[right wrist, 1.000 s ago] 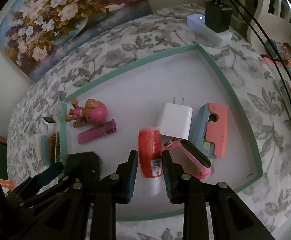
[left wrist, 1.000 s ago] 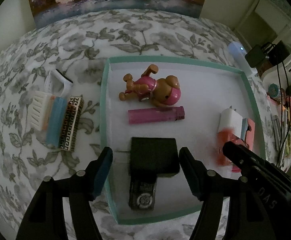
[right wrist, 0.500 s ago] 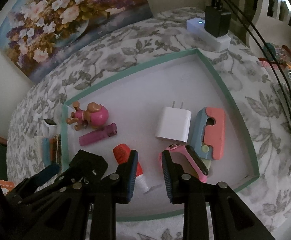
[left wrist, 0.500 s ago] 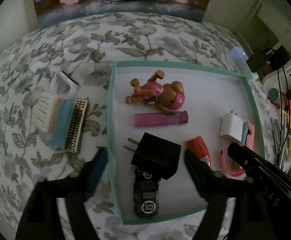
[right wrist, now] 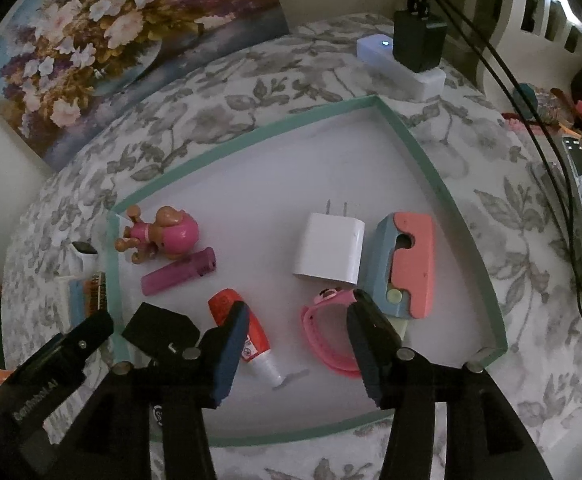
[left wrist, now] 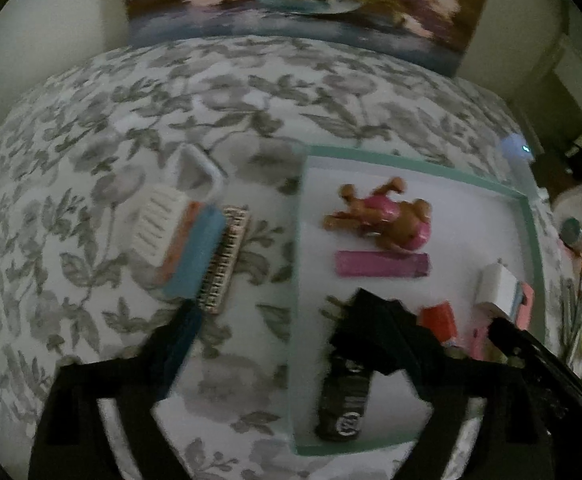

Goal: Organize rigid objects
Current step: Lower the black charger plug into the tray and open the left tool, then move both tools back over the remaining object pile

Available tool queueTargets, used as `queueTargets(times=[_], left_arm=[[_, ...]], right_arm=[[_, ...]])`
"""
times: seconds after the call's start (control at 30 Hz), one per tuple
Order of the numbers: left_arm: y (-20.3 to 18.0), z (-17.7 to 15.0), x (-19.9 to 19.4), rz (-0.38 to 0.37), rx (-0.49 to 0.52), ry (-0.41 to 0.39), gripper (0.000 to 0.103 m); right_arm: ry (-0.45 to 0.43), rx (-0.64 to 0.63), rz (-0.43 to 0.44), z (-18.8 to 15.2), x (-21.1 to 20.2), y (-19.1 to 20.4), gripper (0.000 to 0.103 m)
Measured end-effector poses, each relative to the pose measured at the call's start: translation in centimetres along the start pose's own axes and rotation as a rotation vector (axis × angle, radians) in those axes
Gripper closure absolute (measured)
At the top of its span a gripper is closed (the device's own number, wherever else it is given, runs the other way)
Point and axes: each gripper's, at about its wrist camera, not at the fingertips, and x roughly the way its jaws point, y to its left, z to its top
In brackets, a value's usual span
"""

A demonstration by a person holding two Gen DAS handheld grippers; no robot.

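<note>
A teal-rimmed tray holds a pink toy dog, a pink lighter, a white charger and a pink-and-blue holder. My left gripper straddles the tray's left rim, empty, its jaws still opening wide. The black charger lies free by its right finger, on a black device. My right gripper hangs over the tray's front with jaws opening, gripping nothing. A red tube lies flat by its left finger. A pink watch lies by the right one.
Left of the tray, a white brush, a blue block and a patterned box lie side by side on the floral cloth. A white power strip with a black adapter and cables stands beyond the tray's far right corner.
The left gripper let go of the black charger, spread wide and shifted left over the tray's rim. The red tube tipped over and lies flat as the right jaws parted.
</note>
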Motion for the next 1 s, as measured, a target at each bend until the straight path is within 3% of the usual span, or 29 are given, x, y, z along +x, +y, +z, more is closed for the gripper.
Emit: queueTargets(times=[0.17, 0.23, 0.37, 0.53, 1.0], left_arm=[[1.7, 0.1, 0.2, 0.032, -0.050, 0.000, 0.006], [2.4, 0.2, 0.3, 0.039, -0.073, -0.001, 0.006], [3.3, 0.3, 0.2, 0.052, -0.102, -0.008, 0.006], [3.8, 0.5, 0.0, 0.067, -0.109, -0.023, 0.005], [4.2, 0.9, -0.3, 0.069, -0.095, -0.051, 0.004]], right_arm=[[-0.001, -0.022, -0.015, -0.1, 0.2, 0.4, 0.033], [-0.003, -0.030, -0.021, -0.1, 0.2, 0.7, 0.024], [-0.006, -0.042, -0.031, -0.2, 0.3, 1.0, 0.019], [-0.010, -0.053, -0.042, -0.2, 0.4, 1.2, 0.001], [-0.074, -0.082, -0.026, -0.2, -0.3, 2.2, 0.000]])
